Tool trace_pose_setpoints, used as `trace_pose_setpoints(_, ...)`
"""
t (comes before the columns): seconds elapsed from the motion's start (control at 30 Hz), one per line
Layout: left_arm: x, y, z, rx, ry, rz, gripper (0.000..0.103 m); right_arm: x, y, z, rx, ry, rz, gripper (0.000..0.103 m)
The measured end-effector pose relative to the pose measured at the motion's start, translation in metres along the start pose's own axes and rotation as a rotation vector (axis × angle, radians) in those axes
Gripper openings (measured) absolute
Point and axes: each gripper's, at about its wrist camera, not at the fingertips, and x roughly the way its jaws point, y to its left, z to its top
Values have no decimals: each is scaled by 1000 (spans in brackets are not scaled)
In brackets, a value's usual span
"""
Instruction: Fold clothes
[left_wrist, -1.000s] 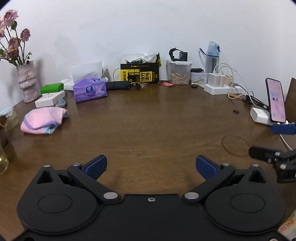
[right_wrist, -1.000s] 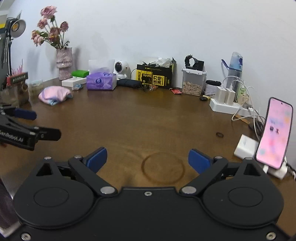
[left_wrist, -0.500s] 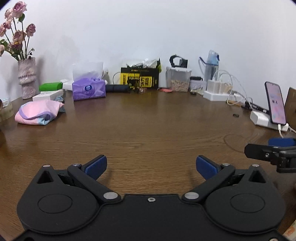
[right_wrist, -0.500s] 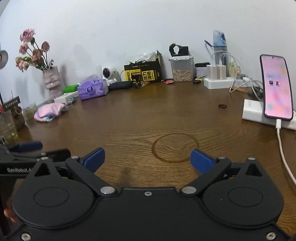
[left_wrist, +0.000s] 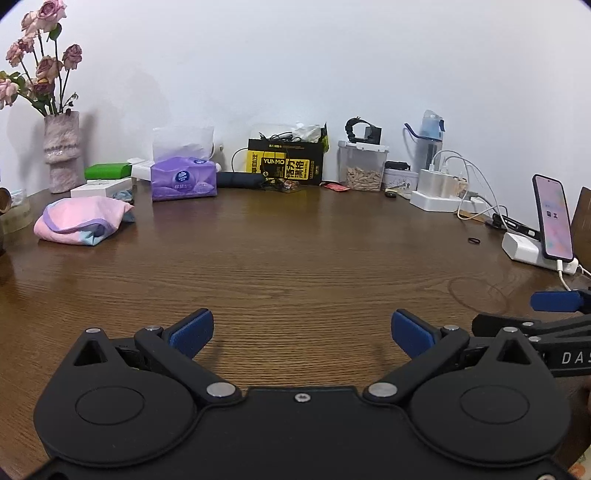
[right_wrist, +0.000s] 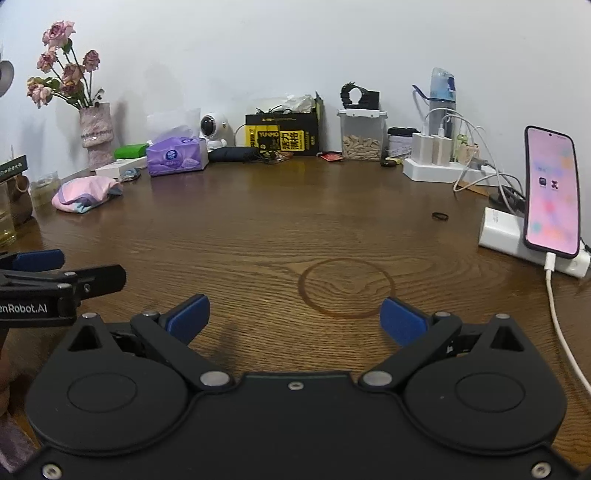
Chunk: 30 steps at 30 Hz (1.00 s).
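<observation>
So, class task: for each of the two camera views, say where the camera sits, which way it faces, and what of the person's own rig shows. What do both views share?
Left wrist: sits on the left gripper, low over the table, facing the back wall; its open blue-padded fingers show, with the right gripper alongside at the right edge.
Right wrist: sits on the right gripper, facing the same way; open fingers show, left gripper at the left edge.
Shared: the pink folded cloth, purple tissue pack, phone.

Black grippers (left_wrist: 301, 330) w/ blue pads (left_wrist: 192, 331), silver screws.
</observation>
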Motion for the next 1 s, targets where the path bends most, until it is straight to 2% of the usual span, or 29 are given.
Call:
trace_pose_setpoints(0.33, -1, -9, -2, 66, -11, 10, 103, 0, 1, 0, -7, -11, -6, 101)
trace_pose_setpoints(1.0, 0, -10, -2, 85, -3, 3, 103, -1, 2, 1, -19, -9, 14, 101)
